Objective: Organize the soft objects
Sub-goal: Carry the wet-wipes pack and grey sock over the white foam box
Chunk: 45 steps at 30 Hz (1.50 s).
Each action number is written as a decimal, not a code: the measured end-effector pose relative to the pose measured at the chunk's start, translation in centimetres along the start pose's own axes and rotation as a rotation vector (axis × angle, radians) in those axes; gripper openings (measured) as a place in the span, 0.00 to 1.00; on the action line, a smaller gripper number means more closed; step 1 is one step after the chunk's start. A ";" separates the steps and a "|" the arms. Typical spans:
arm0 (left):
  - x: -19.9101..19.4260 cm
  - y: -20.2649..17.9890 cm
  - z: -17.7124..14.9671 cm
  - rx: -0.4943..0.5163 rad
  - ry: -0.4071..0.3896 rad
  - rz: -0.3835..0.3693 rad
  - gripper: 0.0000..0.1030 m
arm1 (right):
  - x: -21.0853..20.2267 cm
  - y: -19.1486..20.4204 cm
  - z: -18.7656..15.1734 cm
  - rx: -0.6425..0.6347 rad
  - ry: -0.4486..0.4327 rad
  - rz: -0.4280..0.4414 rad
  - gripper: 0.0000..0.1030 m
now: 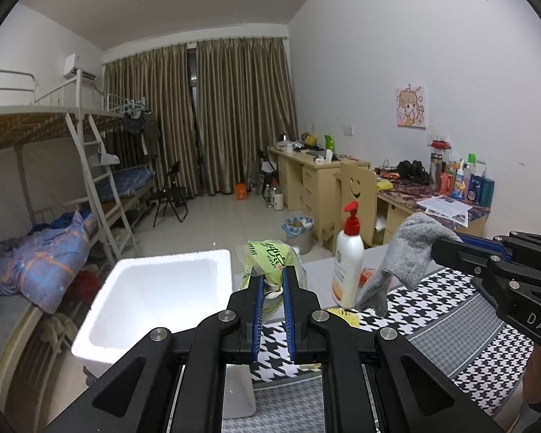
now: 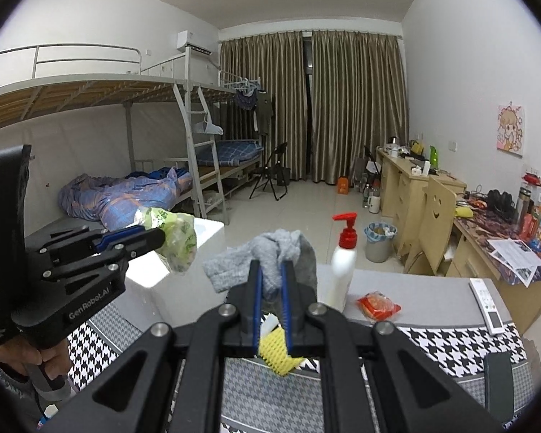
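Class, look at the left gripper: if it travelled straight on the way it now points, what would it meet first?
The left gripper, shut on the green bag, points across the room. Beyond the bag the way looks free up to the far curtains; depth is hard to judge. The foam box lies left of that line.

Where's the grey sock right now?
The grey sock hangs off the table, clamped in the right gripper, just left of the pump bottle in the right wrist view. The left wrist view shows it right of that bottle.

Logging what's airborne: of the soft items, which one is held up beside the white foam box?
The green plastic bag, clamped in the left gripper next to the white foam box. The grey sock hangs from the right gripper, near the pump bottle.
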<state>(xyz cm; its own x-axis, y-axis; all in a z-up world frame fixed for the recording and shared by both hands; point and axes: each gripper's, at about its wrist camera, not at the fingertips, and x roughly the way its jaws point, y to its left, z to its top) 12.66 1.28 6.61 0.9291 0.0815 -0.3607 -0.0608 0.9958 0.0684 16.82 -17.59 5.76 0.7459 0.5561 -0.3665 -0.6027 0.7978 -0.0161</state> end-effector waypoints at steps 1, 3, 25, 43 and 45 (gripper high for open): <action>0.1 0.2 0.2 -0.001 -0.001 0.004 0.11 | 0.1 0.1 0.2 -0.004 0.000 0.000 0.12; 0.2 0.7 0.3 -0.007 -0.002 0.008 0.11 | 0.5 0.6 0.5 -0.020 0.002 -0.001 0.12; 1.5 5.1 1.1 -0.057 0.008 0.151 0.11 | 2.6 3.0 3.3 -0.072 -0.031 0.080 0.12; 5.0 9.2 -0.8 -0.133 0.112 0.168 0.11 | 4.6 4.9 4.4 -0.095 -0.021 0.121 0.12; 5.4 9.6 -1.0 -0.135 0.129 0.168 0.15 | 4.8 5.2 4.7 -0.098 -0.022 0.121 0.12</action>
<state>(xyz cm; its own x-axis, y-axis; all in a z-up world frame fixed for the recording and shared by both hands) 16.70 11.31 4.37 0.8483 0.2426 -0.4707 -0.2668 0.9636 0.0157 18.60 -9.64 8.24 0.6712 0.6529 -0.3511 -0.7128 0.6984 -0.0639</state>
